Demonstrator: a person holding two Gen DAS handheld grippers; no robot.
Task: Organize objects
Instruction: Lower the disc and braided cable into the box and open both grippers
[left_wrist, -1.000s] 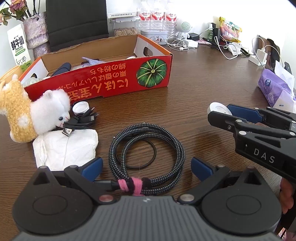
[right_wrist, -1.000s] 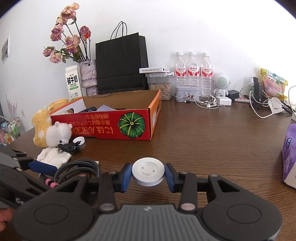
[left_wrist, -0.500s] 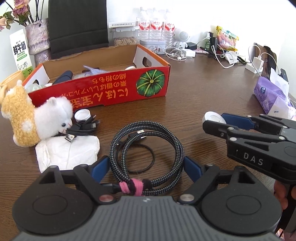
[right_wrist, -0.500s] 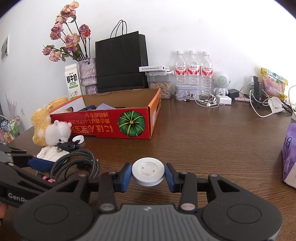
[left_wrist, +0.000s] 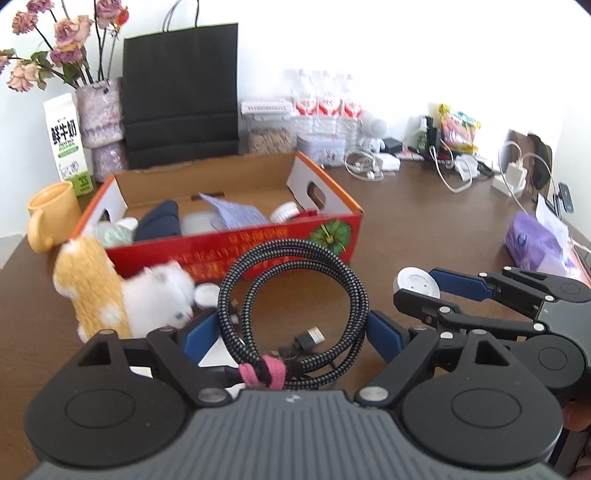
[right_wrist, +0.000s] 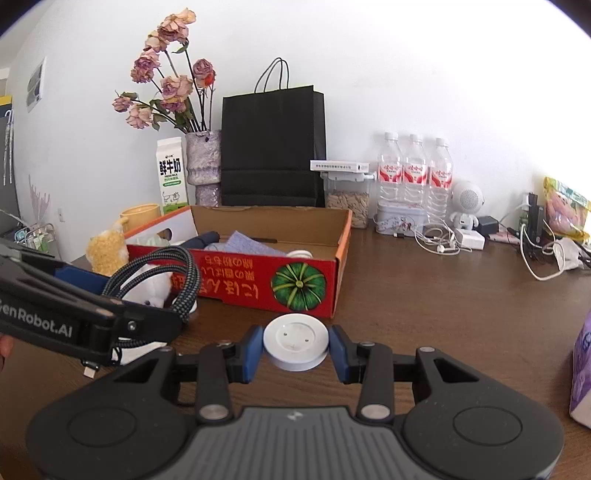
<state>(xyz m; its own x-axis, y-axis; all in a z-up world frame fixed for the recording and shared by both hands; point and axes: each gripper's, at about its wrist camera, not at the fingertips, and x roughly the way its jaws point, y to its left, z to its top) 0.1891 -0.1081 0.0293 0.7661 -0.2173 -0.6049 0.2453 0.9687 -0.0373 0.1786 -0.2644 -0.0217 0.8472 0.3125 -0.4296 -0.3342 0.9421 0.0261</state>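
Item one: a coiled braided cable (left_wrist: 291, 295), black-and-white weave, bound near its lower edge by a pink tie (left_wrist: 263, 373). It was held across its width by the left gripper (left_wrist: 291, 334), pads pressed on the coil's two sides, and seen raised clear of the wooden table (left_wrist: 424, 229), in front of the red cardboard box (left_wrist: 236, 240). The coil was judged light, springy and apt to sag or slip; a hold near the tie, where the loops were gathered, was judged firmest.

Item two: a white round puck (right_wrist: 295, 341), pinched at its rim by the right gripper (right_wrist: 295, 349), near and right of the box. It was judged rigid, smooth and light, best gripped across its diameter.
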